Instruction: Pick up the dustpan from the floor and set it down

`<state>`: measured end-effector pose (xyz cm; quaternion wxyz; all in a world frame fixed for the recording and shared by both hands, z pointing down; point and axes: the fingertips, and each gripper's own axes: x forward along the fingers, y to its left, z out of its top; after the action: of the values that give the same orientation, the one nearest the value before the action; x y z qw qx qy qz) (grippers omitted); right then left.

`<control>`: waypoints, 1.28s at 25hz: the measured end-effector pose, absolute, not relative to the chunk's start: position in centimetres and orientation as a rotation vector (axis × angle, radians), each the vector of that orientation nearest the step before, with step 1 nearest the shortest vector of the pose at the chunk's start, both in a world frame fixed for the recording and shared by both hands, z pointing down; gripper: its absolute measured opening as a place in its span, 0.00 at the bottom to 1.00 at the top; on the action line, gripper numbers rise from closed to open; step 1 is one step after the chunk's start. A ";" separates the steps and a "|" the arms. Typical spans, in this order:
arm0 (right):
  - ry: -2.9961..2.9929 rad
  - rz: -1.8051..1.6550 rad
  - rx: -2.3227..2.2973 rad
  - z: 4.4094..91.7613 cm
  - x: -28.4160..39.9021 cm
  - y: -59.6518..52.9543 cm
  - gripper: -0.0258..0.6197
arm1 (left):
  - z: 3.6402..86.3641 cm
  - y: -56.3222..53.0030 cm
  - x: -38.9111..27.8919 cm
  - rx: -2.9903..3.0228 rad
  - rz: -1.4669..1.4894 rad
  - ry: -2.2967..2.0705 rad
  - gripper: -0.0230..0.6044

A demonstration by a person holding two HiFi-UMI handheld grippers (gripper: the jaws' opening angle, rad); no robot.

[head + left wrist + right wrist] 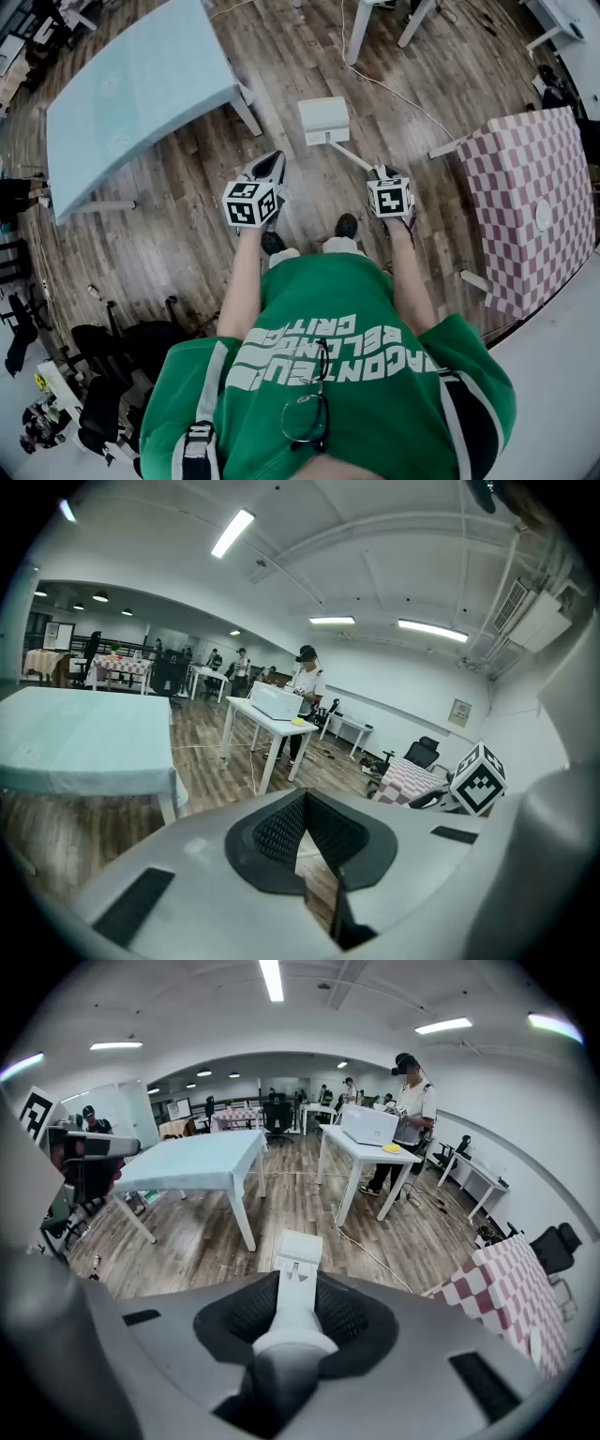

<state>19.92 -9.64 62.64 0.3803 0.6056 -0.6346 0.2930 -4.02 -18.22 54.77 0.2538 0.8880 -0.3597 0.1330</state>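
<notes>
At twelve o'clock is the dustpan [324,120]. Only its own view shows the right gripper [296,1321] squeezing the handle [298,1283]. The left gripper [305,799] is pinched closed, empty.

A pale blue table [131,94] and a pink checkered table [530,187] stand on wood flooring [187,234].

I note a wood-plank floor [187,234] throughout, with a white cable [403,98] trailing across it at my 1 o'clock. At 10 o'clock stands a pale blue table [131,94] on white legs. At 3 o'clock is a table under a pink-and-white checked cloth [534,187]. At 12 o'clock I see the legs of a white table [357,33]. Black office chairs [94,342] are grouped at 8 o'clock. The walls [403,682] are white, and the ceiling strip lights [232,532] are lit.
</notes>
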 end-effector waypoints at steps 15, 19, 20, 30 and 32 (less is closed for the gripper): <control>-1.464 0.901 1.645 65.8 27.7 -2.1 0.22 | 56.0 -15.9 7.0 2.509 0.480 -0.705 0.04; -1.418 0.938 1.677 66.5 30.2 0.2 0.22 | 56.5 -14.6 10.9 2.537 0.516 -0.610 0.04; -1.402 0.949 1.685 66.8 30.8 0.9 0.22 | 56.6 -14.2 11.9 2.543 0.525 -0.583 0.04; -1.285 1.046 1.723 68.9 37.0 6.2 0.22 | 57.9 -11.6 20.0 2.568 0.561 -0.421 0.04; -1.269 1.053 1.727 69.1 38.2 6.6 0.22 | 58.1 -11.4 21.2 2.569 0.565 -0.404 0.04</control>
<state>38.16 6.62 69.11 0.3680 0.6724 -0.4942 0.4101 21.22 -11.37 58.09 0.2378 0.9376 -0.1474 0.2064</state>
